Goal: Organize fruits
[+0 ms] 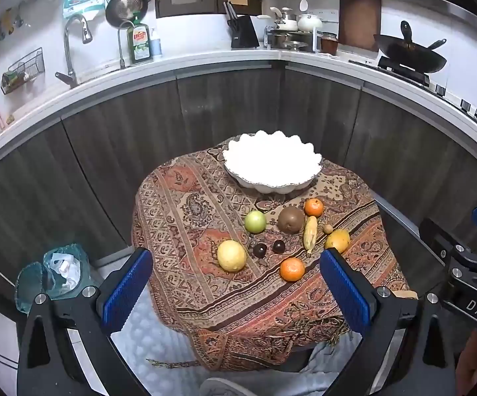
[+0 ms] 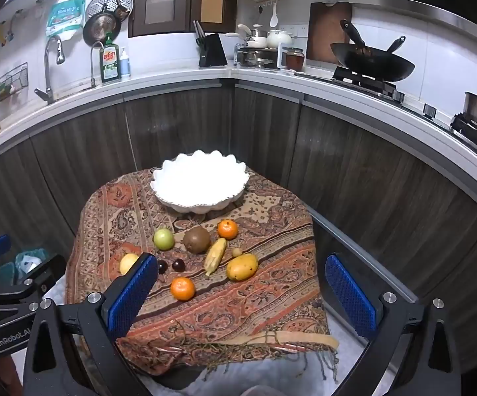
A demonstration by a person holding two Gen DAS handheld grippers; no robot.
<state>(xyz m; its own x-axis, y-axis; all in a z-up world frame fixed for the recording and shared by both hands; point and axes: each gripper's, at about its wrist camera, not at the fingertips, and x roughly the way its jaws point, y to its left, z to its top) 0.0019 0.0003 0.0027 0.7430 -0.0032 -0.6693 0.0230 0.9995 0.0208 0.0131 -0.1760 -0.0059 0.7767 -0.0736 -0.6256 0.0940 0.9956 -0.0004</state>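
Observation:
An empty white scalloped bowl [image 1: 271,165] [image 2: 200,183] stands at the far side of a small table covered with a patterned cloth [image 1: 185,204] [image 2: 271,290]. In front of it lie a green apple [image 1: 255,221], a kiwi [image 1: 291,219], two oranges [image 1: 313,207] [image 1: 292,269], a small banana [image 1: 310,232], a mango [image 1: 337,240], a lemon [image 1: 231,255] and two dark plums [image 1: 260,250]. My left gripper [image 1: 237,292] is open and empty, held above the near edge. My right gripper [image 2: 241,293] is open and empty beside it.
A curved kitchen counter with dark cabinets [image 1: 225,99] wraps behind the table. On it are a sink tap [image 1: 73,43], dish soap [image 1: 138,41], a knife block [image 1: 243,31] and a wok on the stove [image 1: 410,54]. A bin with a bag [image 1: 53,270] stands at the left.

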